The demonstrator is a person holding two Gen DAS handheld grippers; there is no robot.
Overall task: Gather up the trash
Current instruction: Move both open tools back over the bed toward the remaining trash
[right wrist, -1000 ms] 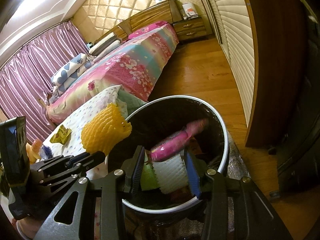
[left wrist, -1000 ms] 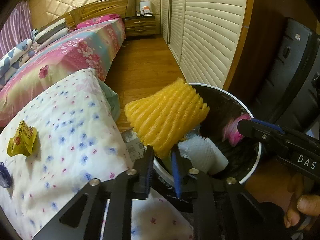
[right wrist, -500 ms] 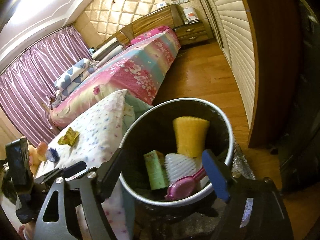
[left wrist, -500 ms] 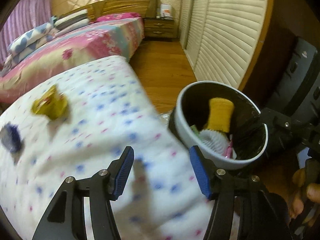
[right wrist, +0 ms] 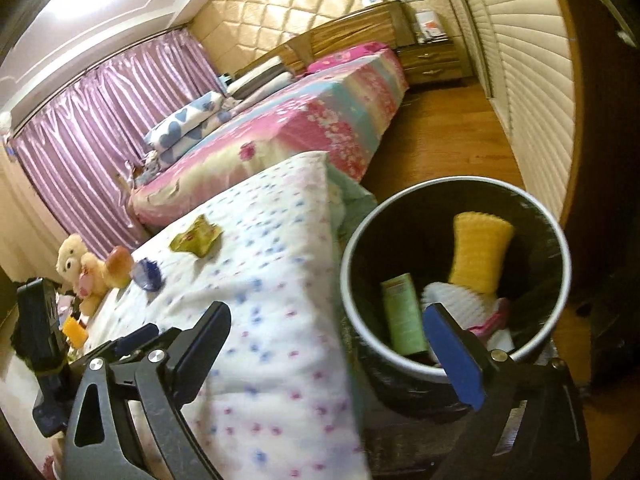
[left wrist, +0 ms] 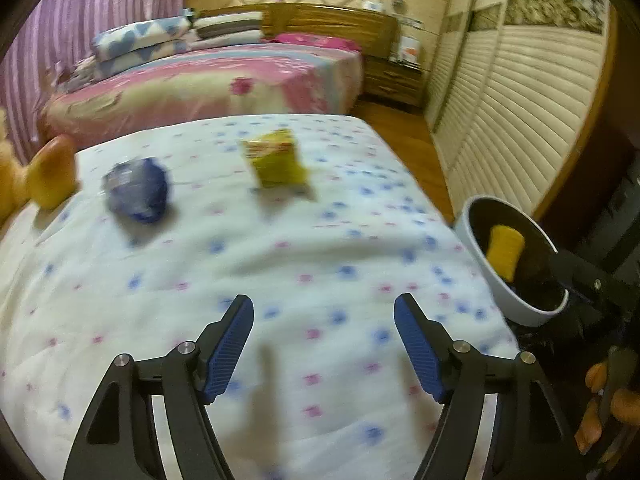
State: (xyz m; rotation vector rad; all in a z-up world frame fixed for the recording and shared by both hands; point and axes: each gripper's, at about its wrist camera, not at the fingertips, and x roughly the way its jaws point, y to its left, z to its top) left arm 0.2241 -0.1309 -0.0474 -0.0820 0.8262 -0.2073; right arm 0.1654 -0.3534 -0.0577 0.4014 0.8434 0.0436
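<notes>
My left gripper (left wrist: 324, 344) is open and empty above the white spotted quilt (left wrist: 280, 264). A yellow-green snack wrapper (left wrist: 276, 162) and a crumpled blue wrapper (left wrist: 138, 190) lie on the quilt ahead of it. The trash bin (left wrist: 500, 292) stands at the right with the yellow foam net (left wrist: 505, 249) inside. My right gripper (right wrist: 332, 344) is open and empty at the bin's (right wrist: 558, 240) near rim. Inside are the yellow foam net (right wrist: 478, 254), a white foam net (right wrist: 448, 300), a green box (right wrist: 404, 316) and a pink wrapper (right wrist: 490, 322). The two wrappers (right wrist: 196, 236) (right wrist: 148, 274) also show on the quilt.
A teddy bear (right wrist: 78, 266) and an orange-yellow toy (left wrist: 52, 174) sit at the quilt's left edge. A made bed (left wrist: 208, 80) with pillows lies beyond. Louvred wardrobe doors (left wrist: 508, 112) line the right wall above the wooden floor (right wrist: 444, 140). A nightstand (left wrist: 394, 80) stands behind.
Both grippers opened and dropped their trash into the bin. My left gripper swung left from the bin to over the quilt, facing the two wrappers. My right gripper stayed at the bin.
</notes>
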